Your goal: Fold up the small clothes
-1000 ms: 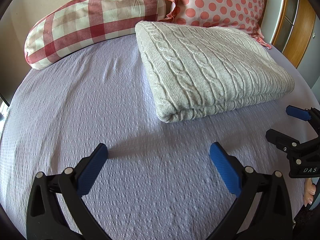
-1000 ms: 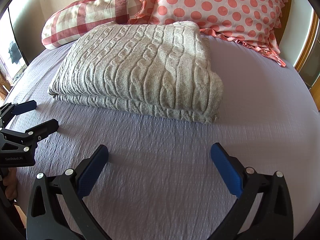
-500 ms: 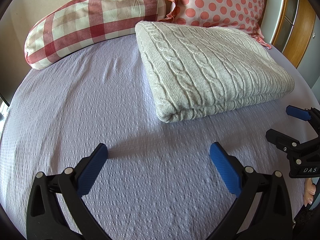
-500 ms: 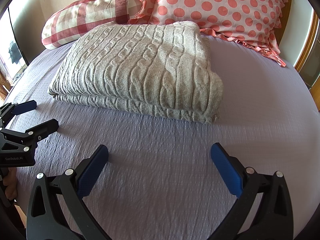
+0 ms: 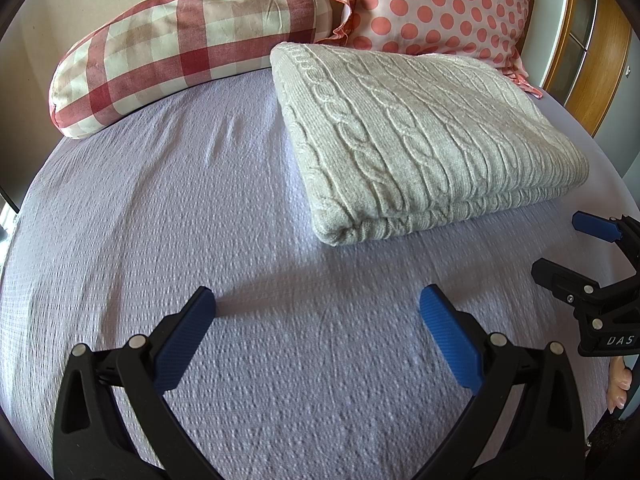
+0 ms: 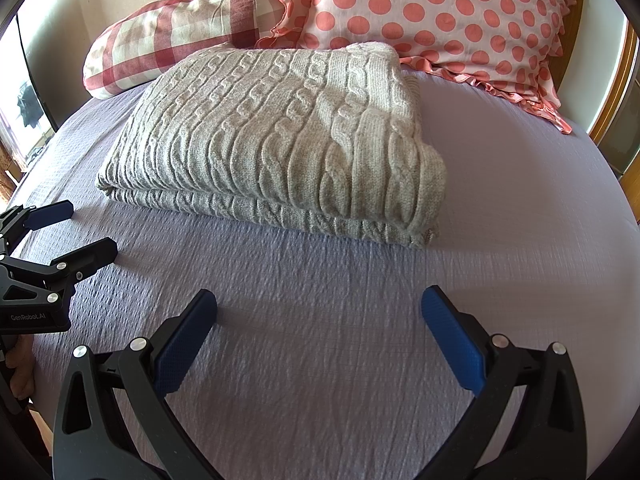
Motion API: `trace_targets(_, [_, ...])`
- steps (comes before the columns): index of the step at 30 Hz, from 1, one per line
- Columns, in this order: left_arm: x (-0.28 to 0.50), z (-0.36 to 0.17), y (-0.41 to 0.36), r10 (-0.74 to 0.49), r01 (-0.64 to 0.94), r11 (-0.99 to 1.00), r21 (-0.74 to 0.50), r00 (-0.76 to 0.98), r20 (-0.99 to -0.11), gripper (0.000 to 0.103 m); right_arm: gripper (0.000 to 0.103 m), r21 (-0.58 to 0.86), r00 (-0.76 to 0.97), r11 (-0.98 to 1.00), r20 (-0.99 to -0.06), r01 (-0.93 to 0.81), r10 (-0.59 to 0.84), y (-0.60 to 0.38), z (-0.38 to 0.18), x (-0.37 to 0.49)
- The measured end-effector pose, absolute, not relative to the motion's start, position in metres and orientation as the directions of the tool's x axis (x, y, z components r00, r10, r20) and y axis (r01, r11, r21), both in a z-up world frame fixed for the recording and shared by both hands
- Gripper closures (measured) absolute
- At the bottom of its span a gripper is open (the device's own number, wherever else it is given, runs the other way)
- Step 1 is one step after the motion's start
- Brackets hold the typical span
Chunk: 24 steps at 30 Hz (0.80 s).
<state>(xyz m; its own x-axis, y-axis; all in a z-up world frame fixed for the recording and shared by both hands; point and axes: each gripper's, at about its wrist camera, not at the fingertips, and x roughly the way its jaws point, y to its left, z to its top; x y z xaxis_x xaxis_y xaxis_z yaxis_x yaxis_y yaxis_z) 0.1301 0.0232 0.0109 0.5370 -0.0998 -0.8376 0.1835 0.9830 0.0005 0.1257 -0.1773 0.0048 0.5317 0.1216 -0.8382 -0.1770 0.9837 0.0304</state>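
Since the pale grey cable-knit sweater (image 5: 424,136) lies folded in a thick stack on the lilac textured bedsheet (image 5: 168,216), just in front of the red-checked bolster (image 5: 188,40) and coral-dotted pillow (image 6: 440,12), it looks soft, bulky and limp, likely to sag. Both the left tool (image 5: 318,316) and right tool (image 6: 320,312) hover near it, spread wide and empty. Pinching through all layers at the rounded fold corner (image 6: 420,216) seems surest.

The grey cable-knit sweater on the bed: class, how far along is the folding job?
Done: the sweater lies folded in a neat stack on the lilac bedspread. In hand: nothing; the left gripper and right gripper are both open and empty, short of it. Left: no other unfolded clothes are in view.
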Motion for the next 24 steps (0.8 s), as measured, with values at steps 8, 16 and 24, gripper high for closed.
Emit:
trace_targets(8, [0.1322,0.0118,0.0222,-0.103,0.190,0.982,-0.001,0.528,-0.843,0.002,0.001,0.031,0.532,0.984,-0.838,-0.177,0.122,-0.1774,0.0048,0.1256])
trace_targets(16, [0.1343,0.0105,0.0217,-0.102,0.187,0.982,-0.002,0.521,-0.847,0.002,0.001,0.031,0.532,0.984,-0.838,-0.177,0.122,-0.1774,0.0048,0.1257])
trace_targets(24, [0.1362,0.0096,0.0217,-0.101,0.190,0.982,-0.002,0.513,-0.853,0.002,0.001,0.031,0.532,0.984,-0.838,-0.177,0.122,-0.1775,0.0048,0.1257])
